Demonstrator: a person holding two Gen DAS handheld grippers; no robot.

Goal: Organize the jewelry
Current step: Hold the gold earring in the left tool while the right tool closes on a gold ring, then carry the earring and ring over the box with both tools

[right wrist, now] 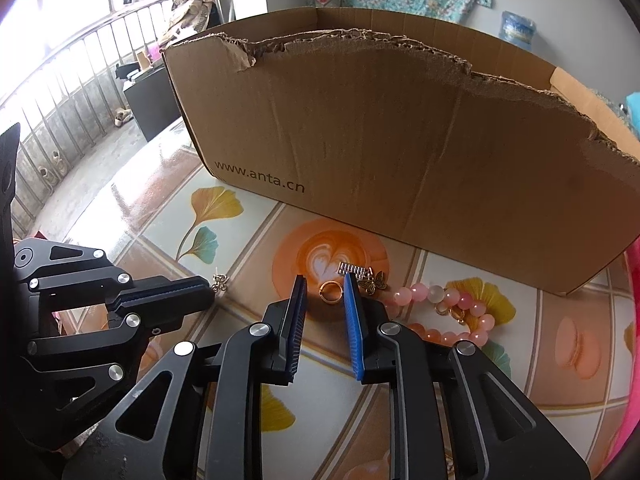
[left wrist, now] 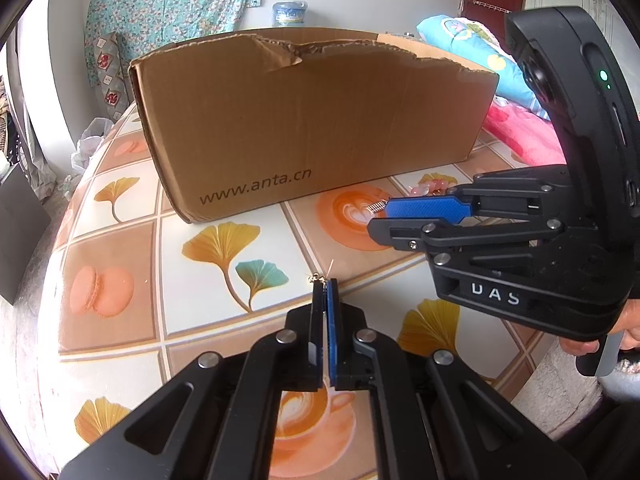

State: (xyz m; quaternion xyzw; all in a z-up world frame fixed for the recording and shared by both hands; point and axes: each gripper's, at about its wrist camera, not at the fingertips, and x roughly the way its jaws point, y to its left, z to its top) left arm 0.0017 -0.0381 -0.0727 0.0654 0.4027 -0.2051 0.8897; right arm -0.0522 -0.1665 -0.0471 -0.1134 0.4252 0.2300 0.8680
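Jewelry lies on the table before a cardboard box (right wrist: 400,152): a gold ring (right wrist: 330,292) sits at twelve o'clock between the right tool's (right wrist: 325,285) parted fingers, the nearer arm. The left tool (left wrist: 325,282) pinches a small gold charm (left wrist: 315,278).

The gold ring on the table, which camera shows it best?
The right wrist view: the gold ring lies in plain sight between the open right gripper fingers, beside the butterfly charm. In the left wrist view the right gripper hides it.
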